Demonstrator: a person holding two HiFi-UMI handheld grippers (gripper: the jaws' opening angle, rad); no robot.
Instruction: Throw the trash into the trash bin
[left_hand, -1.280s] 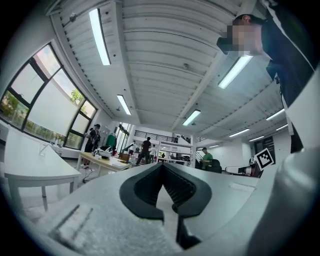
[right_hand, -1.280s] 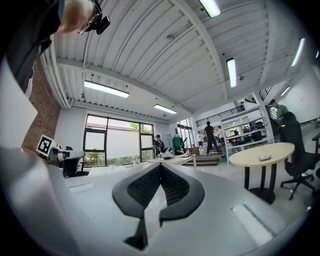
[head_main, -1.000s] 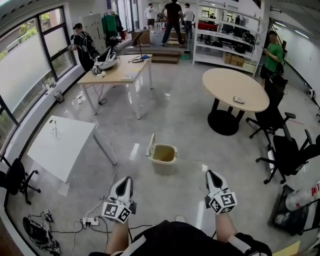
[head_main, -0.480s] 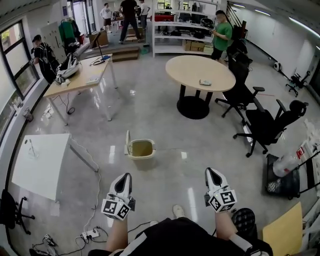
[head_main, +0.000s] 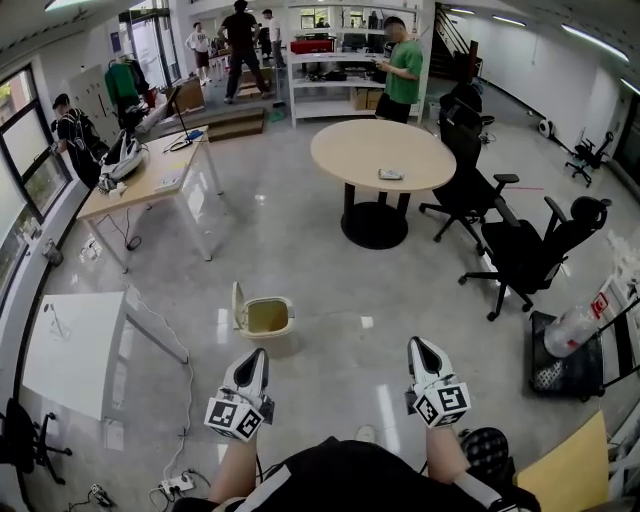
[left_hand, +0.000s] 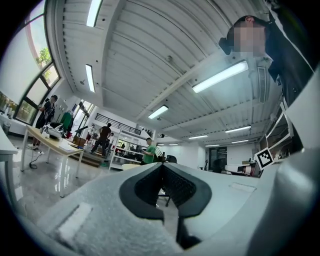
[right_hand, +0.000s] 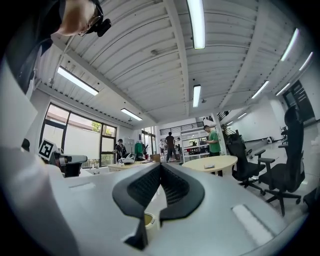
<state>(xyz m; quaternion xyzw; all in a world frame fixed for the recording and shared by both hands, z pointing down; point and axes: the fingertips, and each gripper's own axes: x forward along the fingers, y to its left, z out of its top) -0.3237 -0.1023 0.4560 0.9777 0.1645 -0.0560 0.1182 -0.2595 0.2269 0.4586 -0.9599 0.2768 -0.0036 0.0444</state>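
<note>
Since the frame a second earlier, the head view was swung right. The trash bin (head_main: 264, 317) was shifted from just right of centre to left of centre, and the white table (head_main: 65, 350) was pushed toward the left edge. Both grippers were kept at the same spots in the frame.

The bin was seen on the glossy floor with its lid flipped up at its left side. Its inside was yellowish; contents could not be made out.

The left gripper (head_main: 255, 358) was held on the near side of the bin, apart from it. Its jaws were clenched tip to tip with nothing between them. The right gripper (head_main: 420, 348) was held on the near side too, well to the right of the bin, with its jaws clenched the same way and empty. In the right gripper view the bin was seen low, just below the jaws.

Further out:
- The white table was left of the bin, and a power strip (head_main: 177, 484) lay on the floor near-left of it.
- A wooden desk (head_main: 150, 175) stood beyond the bin to the left.
- A round table (head_main: 380, 155) stood beyond the bin to the right, with a small object (head_main: 390, 174) on it.
- Office chairs (head_main: 535, 250) were well right of the bin.
- A person in green (head_main: 402, 72) was seen beyond the round table.
</note>
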